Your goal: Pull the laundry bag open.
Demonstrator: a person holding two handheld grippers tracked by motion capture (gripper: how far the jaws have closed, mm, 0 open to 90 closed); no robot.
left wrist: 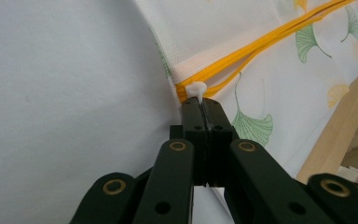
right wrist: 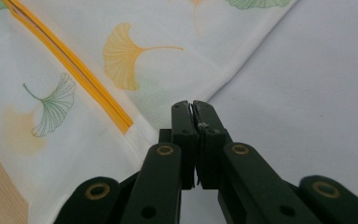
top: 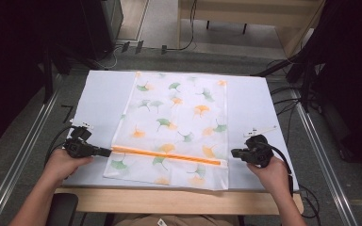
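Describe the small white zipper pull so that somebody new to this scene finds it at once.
On the white table lies a mesh bag printed with ginkgo leaves. An orange zipper crosses it near the person. The zipper pull is the plain white tab at the zipper's left end, pinched in the left gripper.

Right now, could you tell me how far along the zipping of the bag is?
Done: left tongs have clamped the white zipper pull. In hand: right tongs shut at the mesh bag's other edge; any cloth between them is unclear. Left: the orange zipper gapes along its length.
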